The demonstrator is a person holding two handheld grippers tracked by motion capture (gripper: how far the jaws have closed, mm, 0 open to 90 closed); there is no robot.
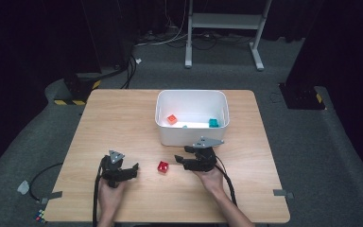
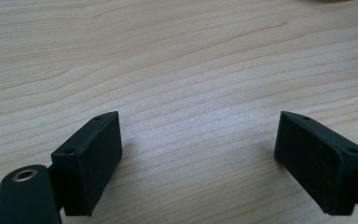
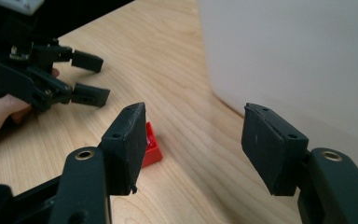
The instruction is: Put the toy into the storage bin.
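A small red block [image 1: 163,166] lies on the wooden table [image 1: 123,123] between my two grippers. My right gripper [image 1: 181,157] is just to its right, pointing left at it, jaws open with nothing between them. In the right gripper view the red block [image 3: 152,145] sits low on the table, partly hidden behind the left jaw of my right gripper [image 3: 195,122]. My left gripper [image 1: 133,171] is to the left of the block, open and resting low. In its own view my left gripper [image 2: 198,156] has only bare wood between its jaws.
A white bin [image 1: 192,97] stands just behind the right gripper and holds an orange block [image 1: 172,119] and a teal block [image 1: 213,123]. Its wall [image 3: 298,60] rises close on the right in the right gripper view. The left gripper [image 3: 86,79] shows farther off there.
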